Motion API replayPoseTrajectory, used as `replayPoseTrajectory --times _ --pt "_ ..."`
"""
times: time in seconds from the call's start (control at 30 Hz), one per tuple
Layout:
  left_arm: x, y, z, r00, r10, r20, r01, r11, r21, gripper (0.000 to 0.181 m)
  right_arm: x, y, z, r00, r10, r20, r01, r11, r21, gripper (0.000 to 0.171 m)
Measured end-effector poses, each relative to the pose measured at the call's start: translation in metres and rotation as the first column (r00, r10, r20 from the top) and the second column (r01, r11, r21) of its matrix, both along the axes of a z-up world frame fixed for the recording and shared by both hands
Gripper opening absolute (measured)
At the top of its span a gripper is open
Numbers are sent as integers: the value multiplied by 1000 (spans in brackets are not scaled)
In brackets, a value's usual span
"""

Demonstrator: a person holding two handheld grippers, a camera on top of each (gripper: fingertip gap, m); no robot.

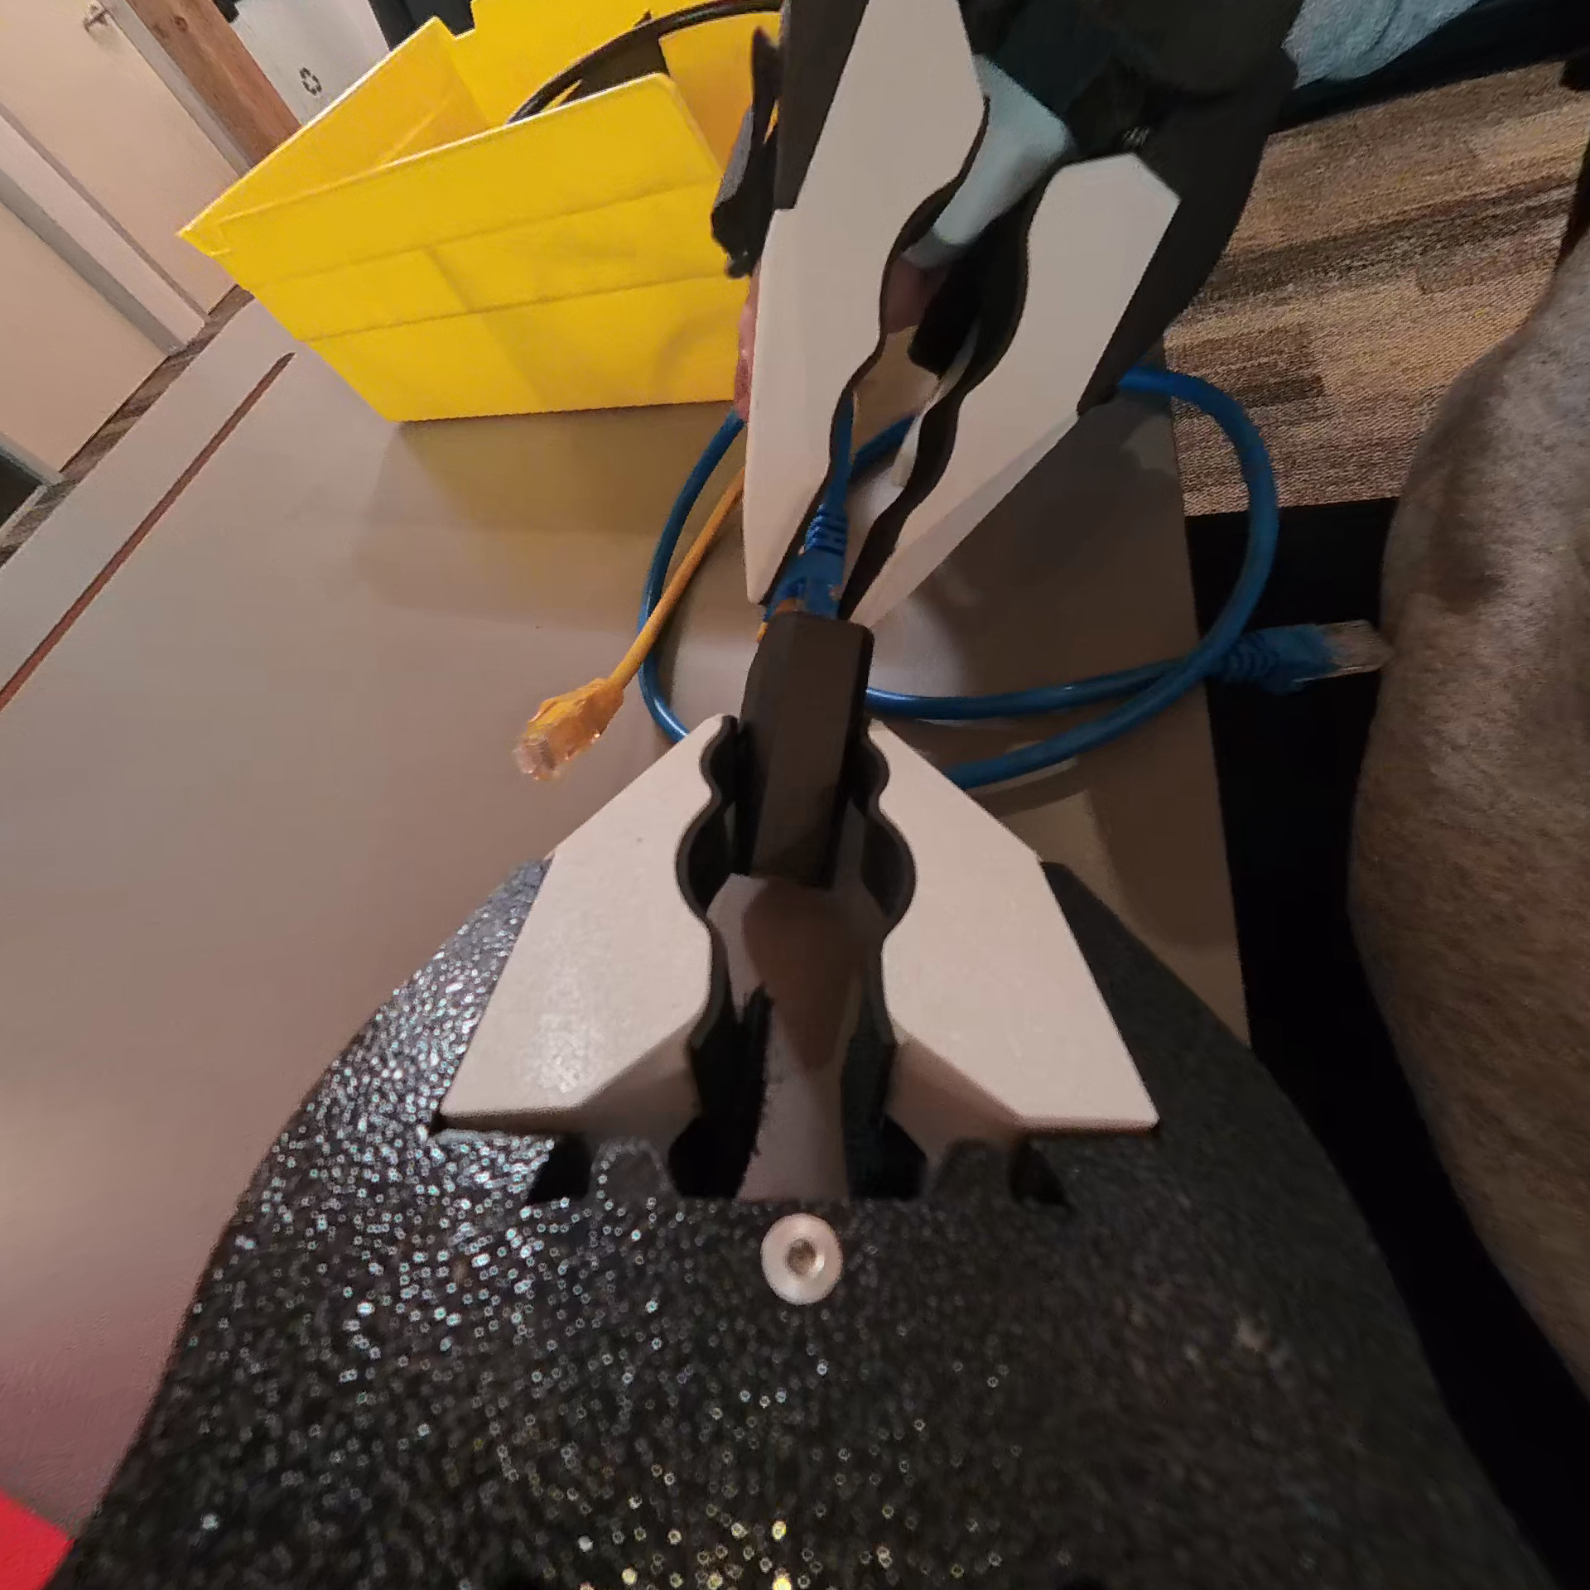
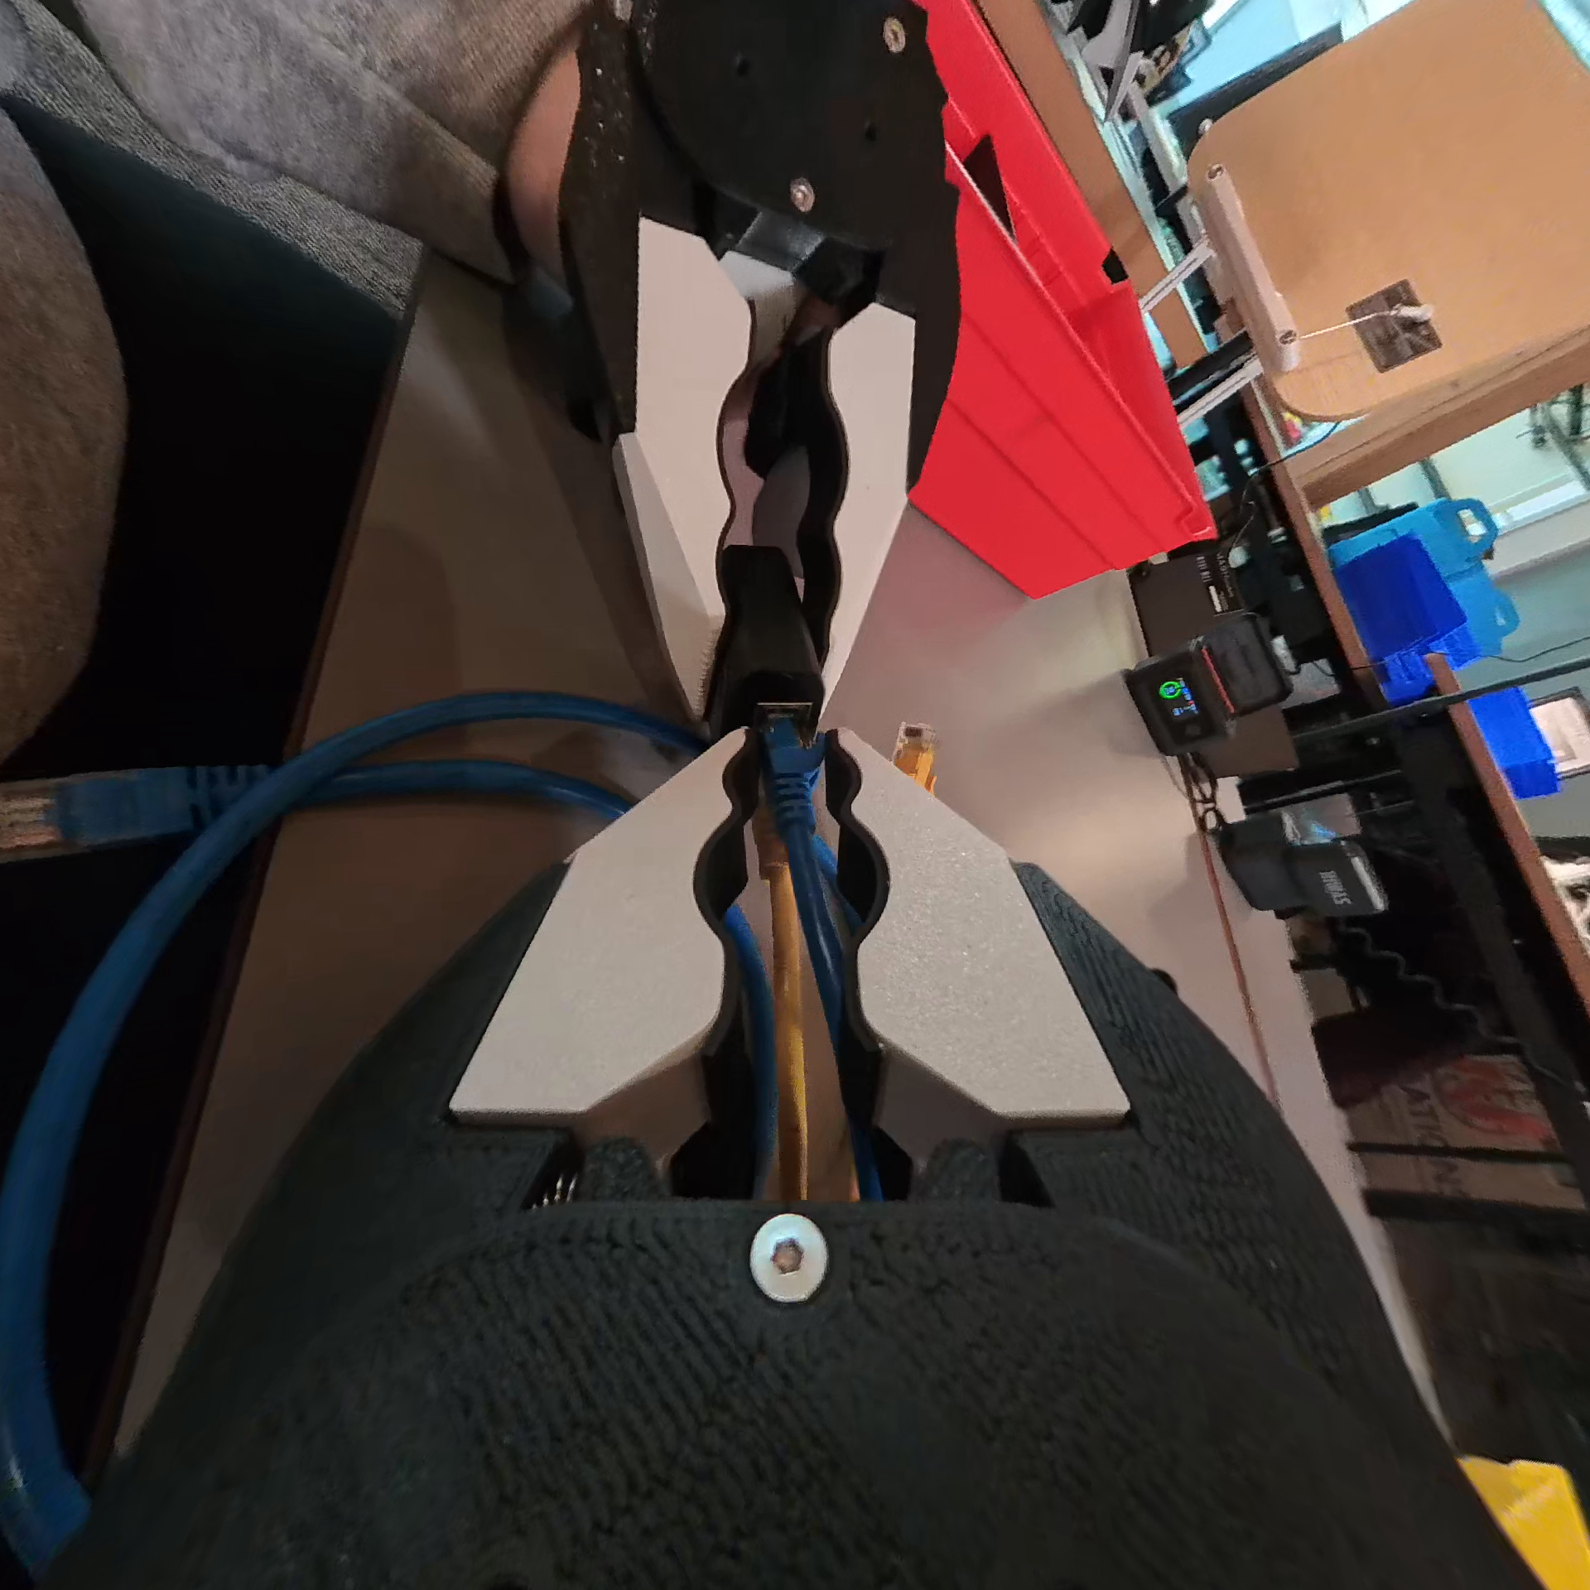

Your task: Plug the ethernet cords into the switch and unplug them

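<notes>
My left gripper [image 1: 804, 731] is shut on a small black switch [image 1: 804, 757] and holds it above the table. My right gripper [image 2: 787, 744] faces it, shut on the blue cord's plug [image 2: 787, 774]. The plug's tip sits at the switch's port [image 2: 779, 714]; I cannot tell how deep. In the left wrist view the right gripper [image 1: 809, 602] comes down from above with the blue plug [image 1: 817, 559]. An orange cord [image 2: 787, 1032] also runs between my right fingers; its end by the switch is hidden. Its free orange plug [image 1: 563, 731] lies on the table.
The blue cord [image 1: 1118, 688] loops on the beige table [image 1: 344, 688], its other plug [image 1: 1291, 658] hanging over the right edge. A yellow bin [image 1: 482, 258] stands at the back. A red bin [image 2: 1032, 387] and shelves with gear [image 2: 1247, 688] lie beyond the left gripper [image 2: 766, 705]. My two grippers' fingertips are within a few centimetres of each other.
</notes>
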State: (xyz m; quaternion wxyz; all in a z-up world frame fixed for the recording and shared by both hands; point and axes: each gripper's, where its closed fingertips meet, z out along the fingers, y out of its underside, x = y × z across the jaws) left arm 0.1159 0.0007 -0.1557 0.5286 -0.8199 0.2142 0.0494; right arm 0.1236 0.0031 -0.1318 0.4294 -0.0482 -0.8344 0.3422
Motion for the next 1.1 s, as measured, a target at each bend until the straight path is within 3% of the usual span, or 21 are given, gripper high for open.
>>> replayPoseTrajectory --times 0.03,0.43,0.53,0.7,0.97,1.03,1.1 --pt "0 0 0 1000 -4 0 4 1000 1 24 0 0 0 1000 0 20 0 1000 -12 13" --pt "6 0 1 981 -166 -98 170 985 38 23 8 -3 -8 917 113 382 -96 993 -63 11" --pt "26 -7 9 968 -250 -9 250 968 34 22 25 -9 -1 869 201 453 -168 979 -113 11" --pt "55 -18 48 943 -328 44 321 938 128 21 52 -20 36 812 363 457 -270 928 -257 12" --pt "78 -28 73 923 -383 -35 384 917 102 22 82 -20 65 768 454 452 -361 889 -280 10" --pt "45 -47 77 967 -252 -40 256 957 136 22 93 -4 87 755 490 437 -342 862 -376 10" --pt "22 -64 100 985 -170 4 163 950 265 21 90 16 111 815 458 354 -294 855 -427 10"
